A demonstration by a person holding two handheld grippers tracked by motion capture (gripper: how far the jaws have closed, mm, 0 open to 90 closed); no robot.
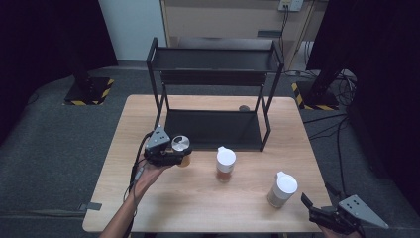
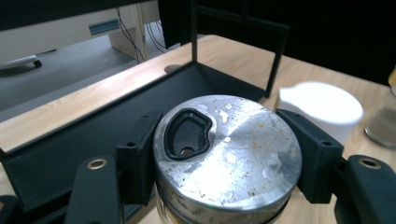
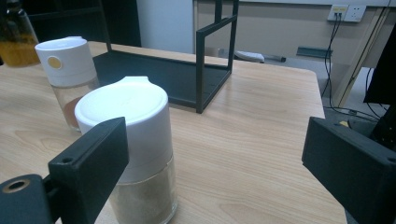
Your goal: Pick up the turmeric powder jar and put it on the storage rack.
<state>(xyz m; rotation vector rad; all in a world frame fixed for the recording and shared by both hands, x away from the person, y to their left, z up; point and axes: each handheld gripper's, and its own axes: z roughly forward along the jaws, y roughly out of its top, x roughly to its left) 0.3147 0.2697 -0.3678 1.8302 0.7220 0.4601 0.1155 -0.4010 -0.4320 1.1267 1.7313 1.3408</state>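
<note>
My left gripper [image 1: 179,154] is shut on a glass jar with a scuffed silver lid [image 1: 181,144], held just above the table in front of the black rack [image 1: 214,130]. In the left gripper view both pads clamp the silver lid [image 2: 229,149] from either side. Two white-capped shakers stand on the table: one in the middle [image 1: 225,164] and one nearer the right front [image 1: 282,189]. My right gripper [image 1: 313,206] stands open near the table's front right corner, behind that shaker [image 3: 135,149], which sits by its left jaw without being touched.
The black two-tier rack has a low shelf [image 2: 93,135] on the table and an upper shelf [image 1: 214,59]. Bare wood lies right of the rack [image 3: 271,121]. Dark curtains, stands and cables surround the table.
</note>
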